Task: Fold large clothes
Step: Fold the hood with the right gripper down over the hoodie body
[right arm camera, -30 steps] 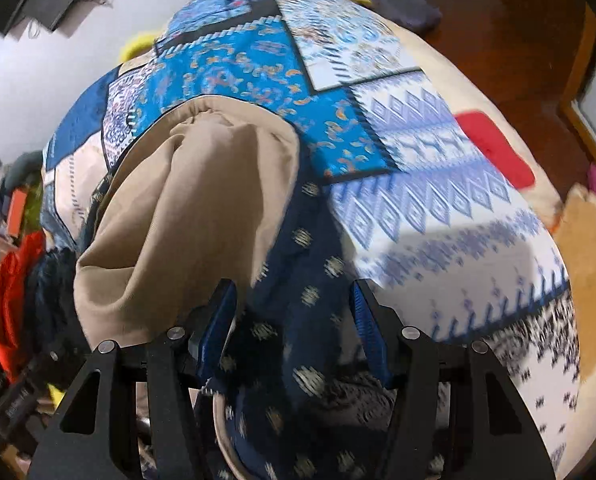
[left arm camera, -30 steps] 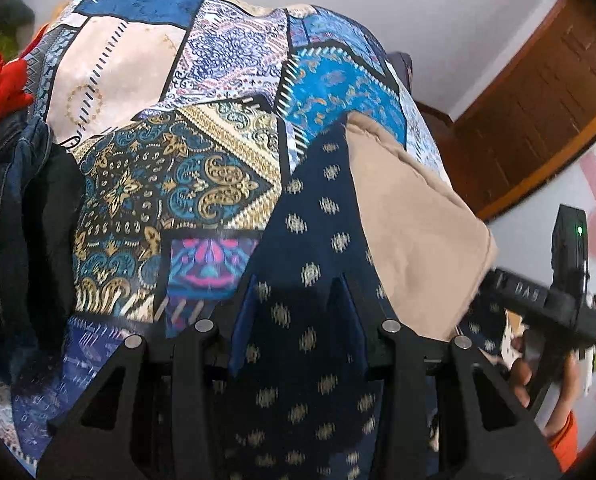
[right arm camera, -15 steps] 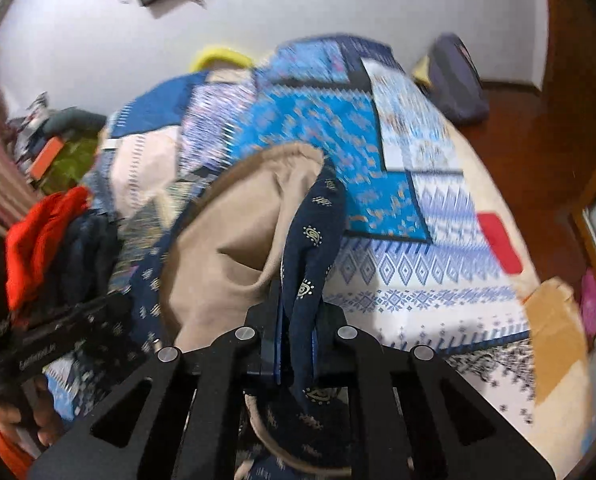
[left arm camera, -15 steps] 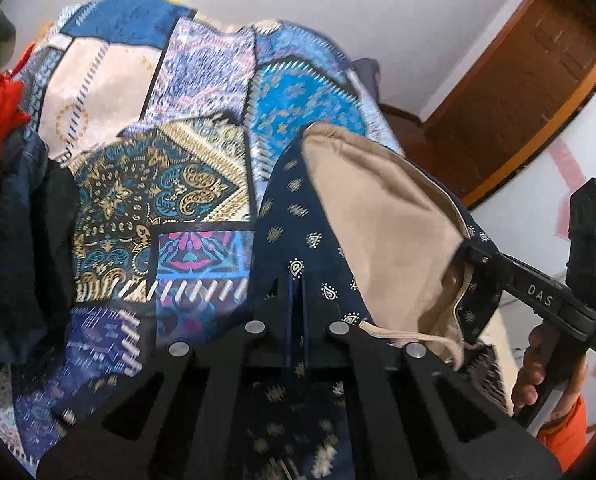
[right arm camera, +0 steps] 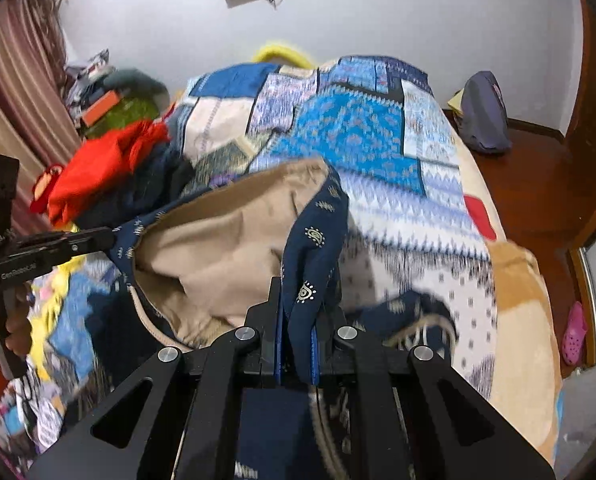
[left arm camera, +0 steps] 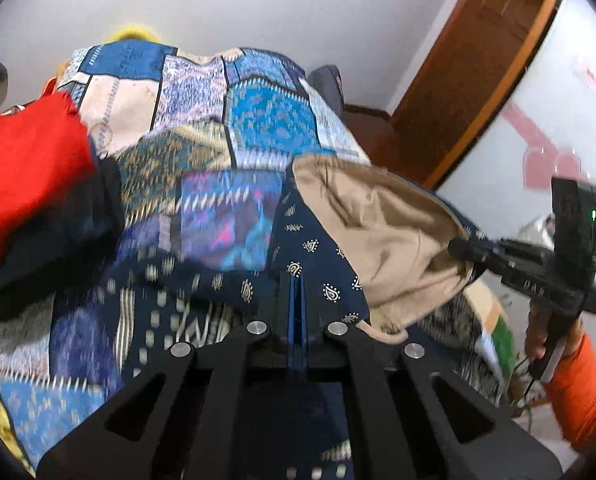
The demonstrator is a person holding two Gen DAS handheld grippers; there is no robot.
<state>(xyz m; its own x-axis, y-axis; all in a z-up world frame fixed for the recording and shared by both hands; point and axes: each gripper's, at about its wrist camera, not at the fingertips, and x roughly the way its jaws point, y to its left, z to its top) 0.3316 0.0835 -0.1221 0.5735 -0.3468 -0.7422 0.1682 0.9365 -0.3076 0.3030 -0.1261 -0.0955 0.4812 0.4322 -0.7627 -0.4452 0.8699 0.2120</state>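
Both tools, left tool (left arm camera: 296, 280) and right tool (right arm camera: 296, 300), pinch soft navy printed garment (right arm camera: 317, 236), beige lining billowing.

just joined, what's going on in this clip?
A person with a gripper in each hand is folding clothes on a bed with a patchwork bedspread. Both grippers are shut on the edge of a navy patterned garment with a tan lining: the left gripper on one side, the right gripper on the other, holding it open between them. A red garment lies nearby.
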